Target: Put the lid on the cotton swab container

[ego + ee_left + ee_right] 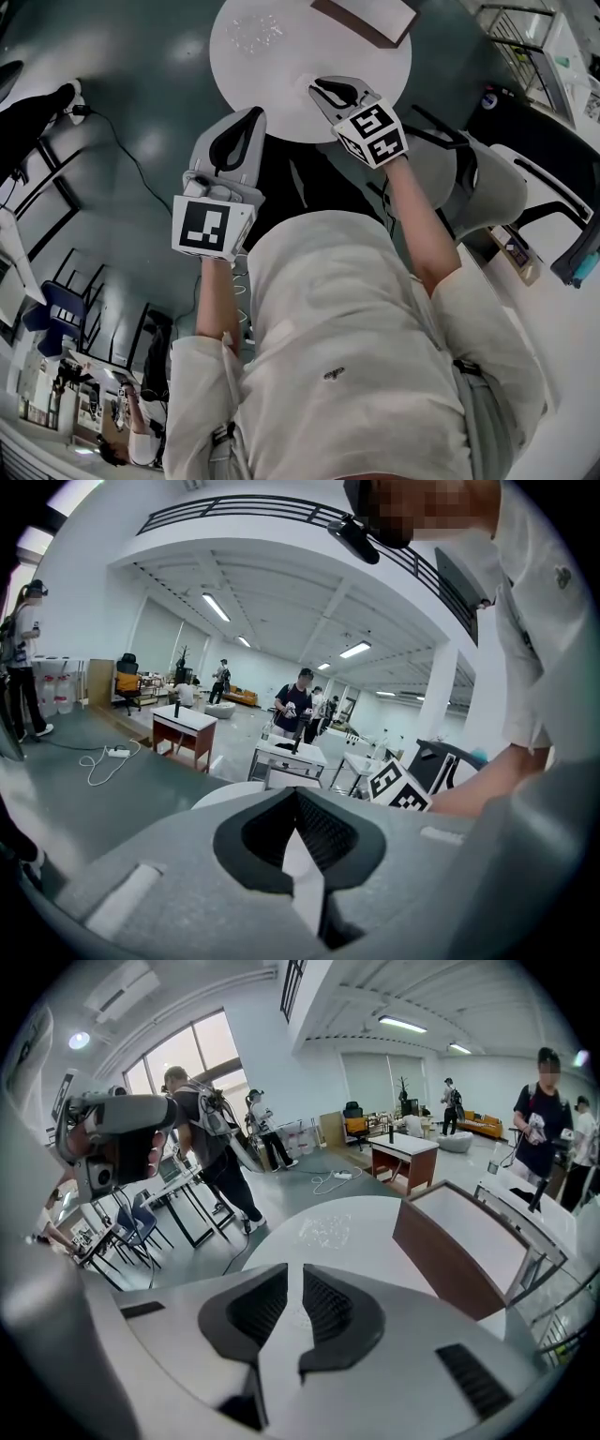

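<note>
Cotton swab container [253, 33] is showing as a clear, glittery patch lying on the round white desk [281, 66]. It's too washed out to tell its parts apart. It is sitting ahead of both claws and touching neither.

Going from the left: left claw [296, 791] is hovering over the desk's near edge with its tips pressing together. A sliver of white desk is showing through the hollow behind them, nothing caught in it.

Next over, right claw [293, 1267] is hanging farther in over the desk, pointing down at it. Its pads are standing a narrow slit apart, with only desk surface showing in the slit. The container is lying straight out beyond its tips, well apart.

Off to this claw's right and farther out, a brown-sided box [469, 1241] with a white inside is sitting on the desk. Some people [211, 1138] are standing in the room beyond.
</note>
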Demonstrator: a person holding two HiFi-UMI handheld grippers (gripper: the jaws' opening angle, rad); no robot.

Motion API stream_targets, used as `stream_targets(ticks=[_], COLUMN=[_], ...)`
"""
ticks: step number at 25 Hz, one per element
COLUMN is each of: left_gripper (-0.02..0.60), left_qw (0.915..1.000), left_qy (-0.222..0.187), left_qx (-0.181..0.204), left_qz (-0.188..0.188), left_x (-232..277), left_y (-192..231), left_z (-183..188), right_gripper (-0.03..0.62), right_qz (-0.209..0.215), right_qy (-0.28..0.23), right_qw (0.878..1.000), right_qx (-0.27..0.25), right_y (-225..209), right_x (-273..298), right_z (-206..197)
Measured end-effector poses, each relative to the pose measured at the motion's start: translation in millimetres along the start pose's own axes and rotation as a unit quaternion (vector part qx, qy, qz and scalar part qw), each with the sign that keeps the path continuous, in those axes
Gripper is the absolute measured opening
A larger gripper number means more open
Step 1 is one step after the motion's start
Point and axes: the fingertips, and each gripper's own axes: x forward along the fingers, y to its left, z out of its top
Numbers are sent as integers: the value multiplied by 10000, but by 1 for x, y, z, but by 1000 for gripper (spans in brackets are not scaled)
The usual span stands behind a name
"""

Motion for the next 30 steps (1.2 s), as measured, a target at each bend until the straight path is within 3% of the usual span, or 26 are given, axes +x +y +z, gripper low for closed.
stream_targets(ticks=[10,16,30], left_gripper=[5,5,5], left_qw=[9998,9997,9990], left_qy=[100,82,145], left_qx=[-143,-208,-386], left_qz=[-48,-79,-189], left_x=[3,5,14], left_y=[7,10,6], left_z=[-9,-10,-17], right_gripper=[63,66,86], right_qz=[-127,-434,-464], right_qy=[384,760,868], right_qw=[9988,9917,9901], right_qx=[-263,-938,-1000], right_y=[-2,-7,-8], right_x=[16,28,39], right_z=[-15,-21,-23])
